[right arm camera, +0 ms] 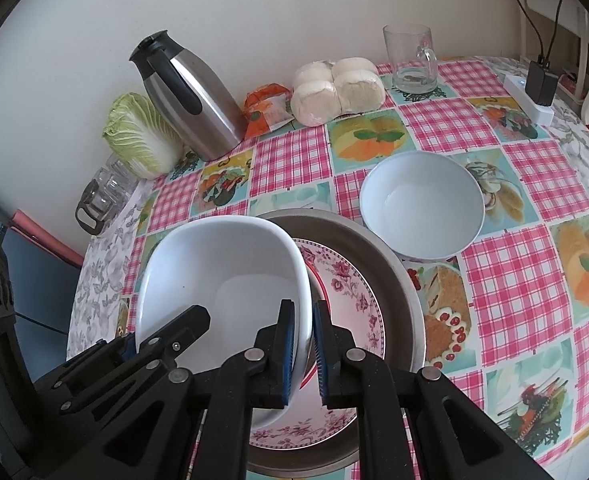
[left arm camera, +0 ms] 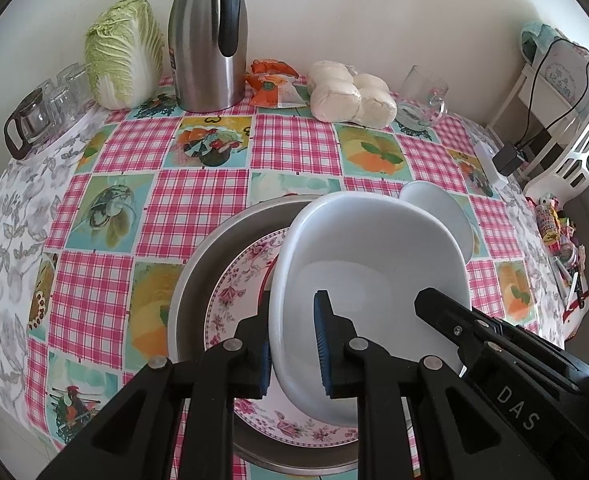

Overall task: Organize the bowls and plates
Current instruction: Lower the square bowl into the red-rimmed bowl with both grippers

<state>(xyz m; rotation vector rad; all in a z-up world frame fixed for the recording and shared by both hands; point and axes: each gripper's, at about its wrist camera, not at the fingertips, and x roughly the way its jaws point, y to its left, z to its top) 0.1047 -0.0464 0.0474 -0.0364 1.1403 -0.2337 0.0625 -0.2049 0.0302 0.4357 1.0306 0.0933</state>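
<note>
The square white dish (left arm camera: 370, 280) hangs tilted over the flowered plate (left arm camera: 234, 292) in the metal pan (left arm camera: 198, 264) — both grippers angled steeply down. The left gripper (left arm camera: 294, 344) clamps its left rim, the right gripper (right arm camera: 303, 344) its right rim. "DAS" is printed on the right gripper's body. A round bowl (right arm camera: 422, 204) sits nearby on the checked tablecloth (left arm camera: 290, 144).

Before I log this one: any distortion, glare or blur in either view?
Left wrist view: strong fisheye bending, dark corners, sharp focus, soft glare on the white square bowl. Right wrist view: same bending, the thermos appears to lean, a reflection on the floral plate, no blur.
</note>
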